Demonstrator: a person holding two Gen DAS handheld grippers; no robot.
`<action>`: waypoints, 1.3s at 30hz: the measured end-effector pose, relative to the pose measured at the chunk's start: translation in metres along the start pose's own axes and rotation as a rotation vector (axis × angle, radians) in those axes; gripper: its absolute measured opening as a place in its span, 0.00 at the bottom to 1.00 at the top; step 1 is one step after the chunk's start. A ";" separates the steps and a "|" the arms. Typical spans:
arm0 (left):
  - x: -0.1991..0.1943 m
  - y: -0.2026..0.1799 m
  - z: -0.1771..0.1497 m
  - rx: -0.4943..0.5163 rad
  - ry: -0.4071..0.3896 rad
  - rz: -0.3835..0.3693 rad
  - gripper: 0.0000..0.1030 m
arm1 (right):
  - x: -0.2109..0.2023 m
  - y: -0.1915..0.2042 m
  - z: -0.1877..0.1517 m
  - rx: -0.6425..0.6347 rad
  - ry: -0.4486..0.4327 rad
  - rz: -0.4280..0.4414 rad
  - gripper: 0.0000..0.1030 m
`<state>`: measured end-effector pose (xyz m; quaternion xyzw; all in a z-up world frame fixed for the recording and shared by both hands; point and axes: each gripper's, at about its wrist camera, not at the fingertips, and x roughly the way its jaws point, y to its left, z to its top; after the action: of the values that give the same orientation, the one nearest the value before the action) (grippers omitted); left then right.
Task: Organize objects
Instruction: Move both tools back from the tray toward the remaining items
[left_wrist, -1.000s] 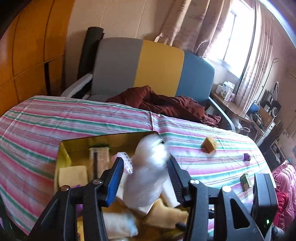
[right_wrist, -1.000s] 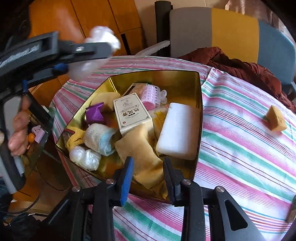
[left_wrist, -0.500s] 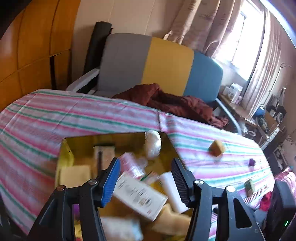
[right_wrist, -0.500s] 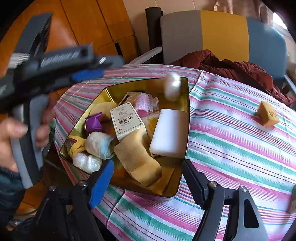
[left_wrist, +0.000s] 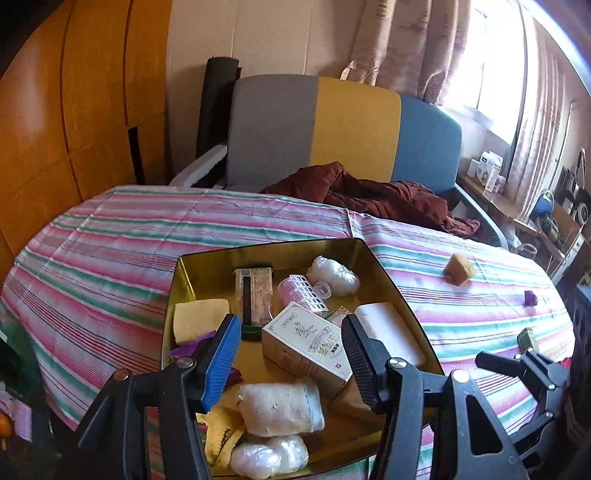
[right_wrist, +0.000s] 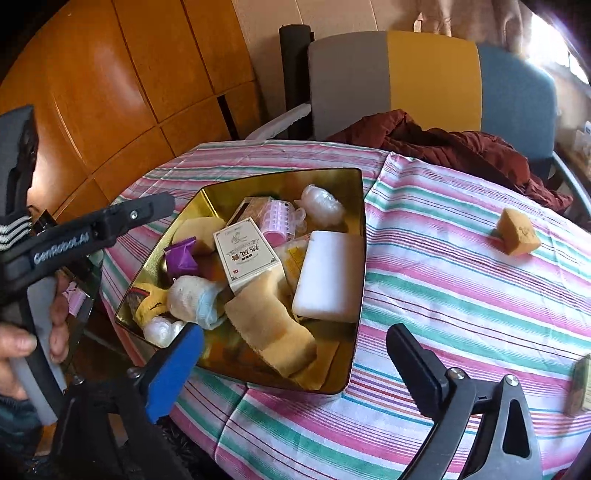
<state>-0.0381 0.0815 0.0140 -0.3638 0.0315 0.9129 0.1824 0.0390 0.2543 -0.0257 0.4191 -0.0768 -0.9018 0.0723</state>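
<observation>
Your left gripper (left_wrist: 291, 343) is empty now. A second ago it squeezed a white plastic bundle; you let go, and that bundle (left_wrist: 334, 275) now lies at the far end of the gold tin (left_wrist: 184, 266), just beside the pink hair roller (left_wrist: 301, 295). The jaws stand partly apart above the tin with nothing between the pads. Right under them you can see the white box with printed letters (left_wrist: 306, 341), and nearer to you a rolled white sock (left_wrist: 280, 404) and another plastic bundle (left_wrist: 269, 458).

Your right gripper (right_wrist: 295, 354) was almost closed a second ago. Its jaws are opening wide now, and nothing is between them. It hangs over the near edge of the tin, above the yellow cloth (right_wrist: 269, 325) and near the white foam block (right_wrist: 327, 277).

So one more thing is put away, and I think both your hands are free for the next pick.

Look farther out on the striped tablecloth (right_wrist: 461, 295). The yellow sponge cube (right_wrist: 517, 232) sits alone, well apart from the tin. From the left camera you can also see a small purple thing (left_wrist: 530, 297) and a little green packet (left_wrist: 528, 338) near the far right edge. These are likely what is left to put in. The wide-open right gripper is on that side, so it looks like the one to reach for the sponge.
</observation>
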 end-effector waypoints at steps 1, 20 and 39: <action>-0.002 -0.002 -0.001 0.009 -0.004 0.001 0.56 | -0.001 0.000 0.000 0.001 -0.001 -0.005 0.99; -0.011 -0.038 -0.011 0.112 0.000 -0.024 0.56 | -0.024 -0.035 0.001 0.089 -0.044 -0.126 1.00; -0.002 -0.083 -0.010 0.232 0.025 -0.095 0.56 | -0.053 -0.156 -0.012 0.295 0.016 -0.369 1.00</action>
<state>-0.0010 0.1568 0.0145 -0.3529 0.1220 0.8887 0.2659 0.0715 0.4158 -0.0248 0.4391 -0.1293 -0.8754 -0.1551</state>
